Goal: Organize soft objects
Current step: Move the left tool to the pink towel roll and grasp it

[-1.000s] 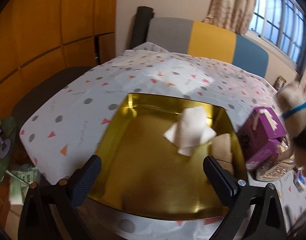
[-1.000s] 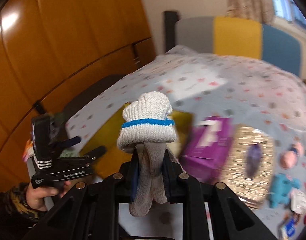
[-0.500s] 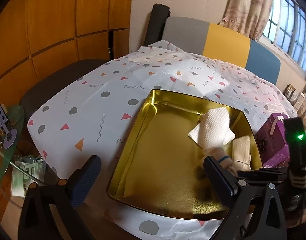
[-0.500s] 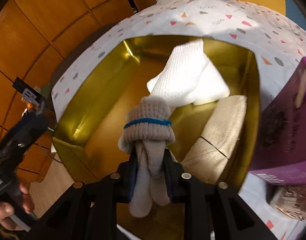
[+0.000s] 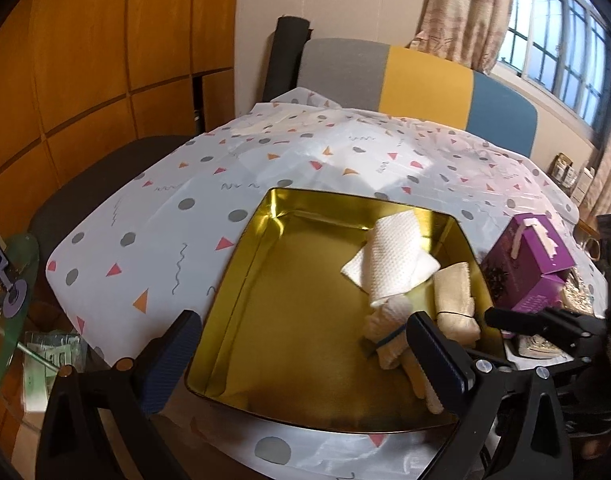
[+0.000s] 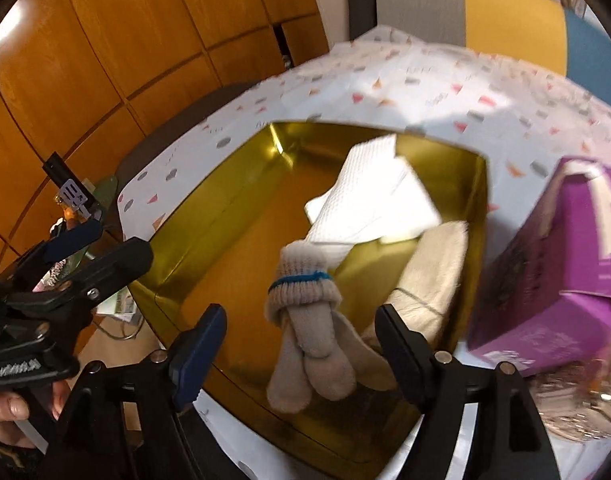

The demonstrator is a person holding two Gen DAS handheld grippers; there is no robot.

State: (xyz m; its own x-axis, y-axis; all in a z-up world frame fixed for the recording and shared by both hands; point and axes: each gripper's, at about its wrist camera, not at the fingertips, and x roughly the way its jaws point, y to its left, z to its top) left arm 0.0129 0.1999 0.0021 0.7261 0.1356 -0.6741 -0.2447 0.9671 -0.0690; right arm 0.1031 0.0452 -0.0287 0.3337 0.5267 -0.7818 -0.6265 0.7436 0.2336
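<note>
Glove (image 6: 305, 320) between opening right claw (image 6: 301, 344)

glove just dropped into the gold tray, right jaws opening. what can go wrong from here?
1. The glove lies between the opening right gripper pads; pulling back low could snag its fingers and drag it out.
2. It lies near the gold tray front wall, so a drag could tip it over the rim.
3. The purple box sits close on the right; a sideways exit may knock it.

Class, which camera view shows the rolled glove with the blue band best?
The right wrist view: the glove lies whole in the gold tray, between the opening right gripper's jaws, untouched. In the left wrist view the left gripper's finger hides part of it.
</note>
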